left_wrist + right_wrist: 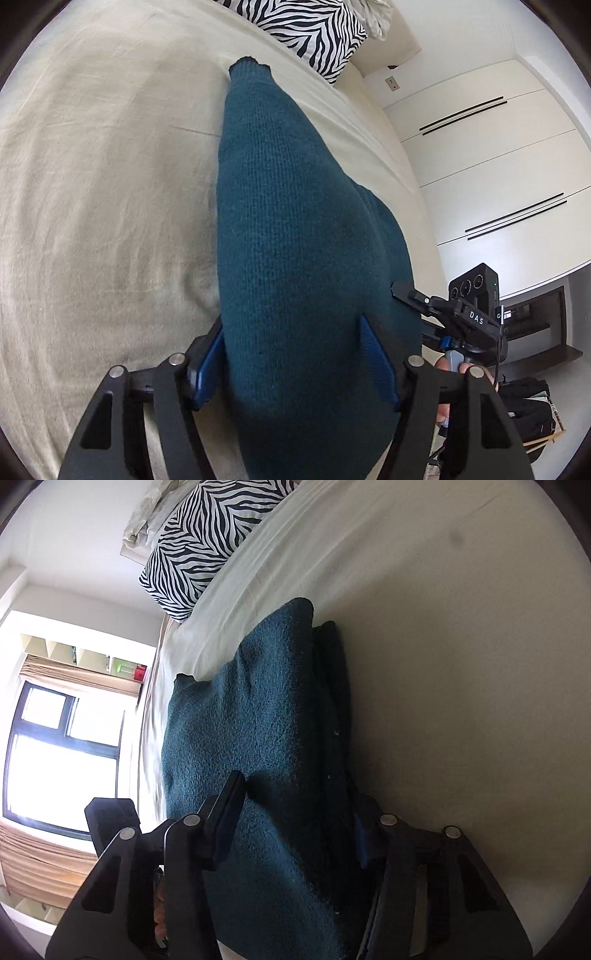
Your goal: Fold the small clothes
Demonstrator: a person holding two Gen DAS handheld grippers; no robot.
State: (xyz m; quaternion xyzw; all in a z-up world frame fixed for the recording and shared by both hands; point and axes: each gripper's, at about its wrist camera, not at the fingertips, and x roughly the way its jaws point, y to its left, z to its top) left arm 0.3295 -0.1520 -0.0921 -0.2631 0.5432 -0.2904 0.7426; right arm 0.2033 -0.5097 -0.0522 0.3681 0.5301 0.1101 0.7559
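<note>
Teal knit garment [295, 236] lies partly folded on the cream bedsheet [103, 184]; soft, thick, floppy, surely light; best pinched at a doubled edge. Left gripper [295, 354] straddles its near end, fingers apart; whether the pads press, I cannot tell; same for the right gripper [295, 812]. No containers in sight.
</note>
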